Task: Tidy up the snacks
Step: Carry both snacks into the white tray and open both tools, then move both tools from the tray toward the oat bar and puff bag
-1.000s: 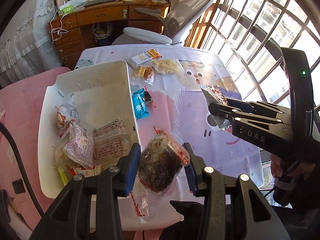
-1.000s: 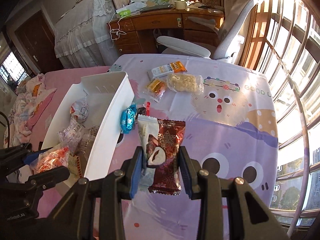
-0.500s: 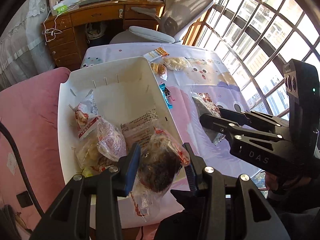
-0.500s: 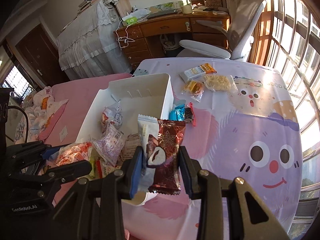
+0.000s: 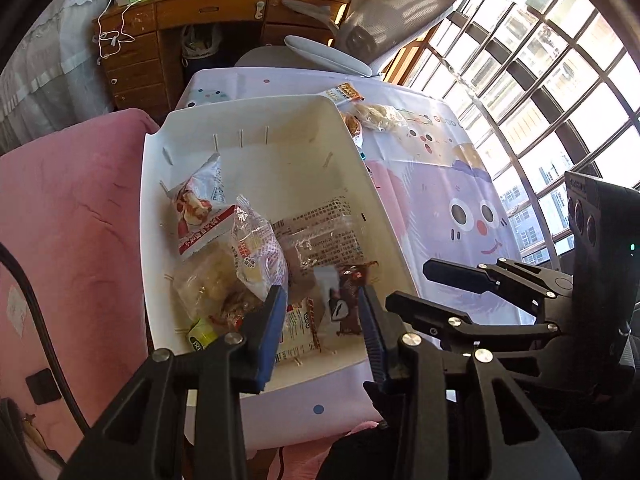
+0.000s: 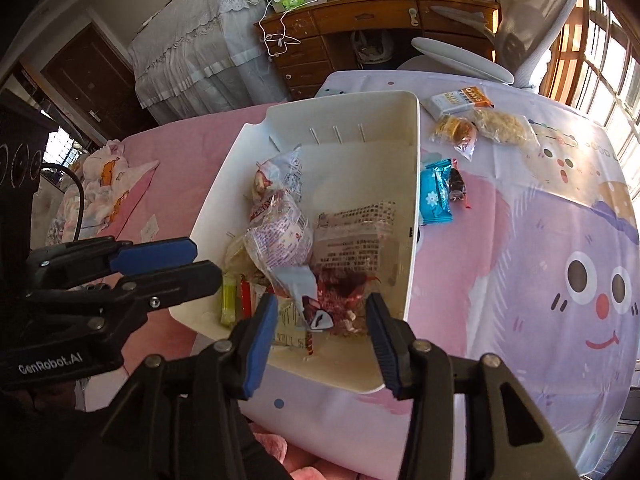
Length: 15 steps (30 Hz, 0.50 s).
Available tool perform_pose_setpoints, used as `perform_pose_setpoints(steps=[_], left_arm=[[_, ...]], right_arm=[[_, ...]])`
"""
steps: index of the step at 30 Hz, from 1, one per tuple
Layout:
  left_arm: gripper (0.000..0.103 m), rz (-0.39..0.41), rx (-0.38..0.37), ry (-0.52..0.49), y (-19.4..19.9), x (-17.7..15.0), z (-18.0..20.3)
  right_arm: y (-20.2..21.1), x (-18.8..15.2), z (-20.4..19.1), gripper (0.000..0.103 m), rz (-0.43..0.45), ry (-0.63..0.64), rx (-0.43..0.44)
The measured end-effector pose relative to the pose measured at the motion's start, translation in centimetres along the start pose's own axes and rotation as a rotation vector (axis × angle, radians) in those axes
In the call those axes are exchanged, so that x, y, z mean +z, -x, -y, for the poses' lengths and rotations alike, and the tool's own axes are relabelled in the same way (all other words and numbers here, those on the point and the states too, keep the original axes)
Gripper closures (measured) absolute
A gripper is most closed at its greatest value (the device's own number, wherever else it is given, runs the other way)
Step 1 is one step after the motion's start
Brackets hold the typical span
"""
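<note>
Both grippers have let go since the earlier frames: the left gripper (image 5: pixel 320 320) and right gripper (image 6: pixel 320 328) now stand wide and empty over the near end of the white bin (image 6: pixel 414 152), where the brown-and-white chocolate packet (image 6: pixel 340 300) and the other released snack lie among the bagged snacks.

Risk: the bin overhangs the desk (image 6: pixel 520 240) toward the pink bed (image 5: pixel 72 220); a downward nudge could tip it.

Four snacks remain on the desk, including the blue packet (image 6: pixel 434 196) just beside the bin wall.

Pose: both grippers angle downward, side by side.
</note>
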<state>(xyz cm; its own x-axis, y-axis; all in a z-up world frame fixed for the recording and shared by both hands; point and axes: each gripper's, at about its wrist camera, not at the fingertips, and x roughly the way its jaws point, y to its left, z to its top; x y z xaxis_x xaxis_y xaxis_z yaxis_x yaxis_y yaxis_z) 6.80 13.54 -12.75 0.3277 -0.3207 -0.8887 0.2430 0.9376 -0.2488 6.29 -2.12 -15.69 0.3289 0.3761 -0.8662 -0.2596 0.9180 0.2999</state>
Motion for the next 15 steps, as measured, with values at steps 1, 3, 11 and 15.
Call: perform_pose_setpoints(steps=[1, 3, 11, 15], left_arm=[[0.066, -0.004, -0.001, 0.005, 0.0, 0.1, -0.1], [0.063, -0.004, 0.007, 0.013, 0.2, 0.6, -0.2], [0.051, -0.005, 0.0, -0.034, 0.7, 4.4, 1.0], [0.045, -0.017, 0.001, -0.091, 0.9, 7.2, 2.5]], right_arm=[[0.0, 0.0, 0.1, 0.05, -0.002, -0.004, -0.002], [0.2, 0.1, 0.2, 0.05, -0.002, -0.013, -0.01], [1.0, 1.0, 2.8, 0.046, 0.006, -0.079, -0.042], [1.5, 1.7, 4.9, 0.045, 0.017, -0.132, -0.053]])
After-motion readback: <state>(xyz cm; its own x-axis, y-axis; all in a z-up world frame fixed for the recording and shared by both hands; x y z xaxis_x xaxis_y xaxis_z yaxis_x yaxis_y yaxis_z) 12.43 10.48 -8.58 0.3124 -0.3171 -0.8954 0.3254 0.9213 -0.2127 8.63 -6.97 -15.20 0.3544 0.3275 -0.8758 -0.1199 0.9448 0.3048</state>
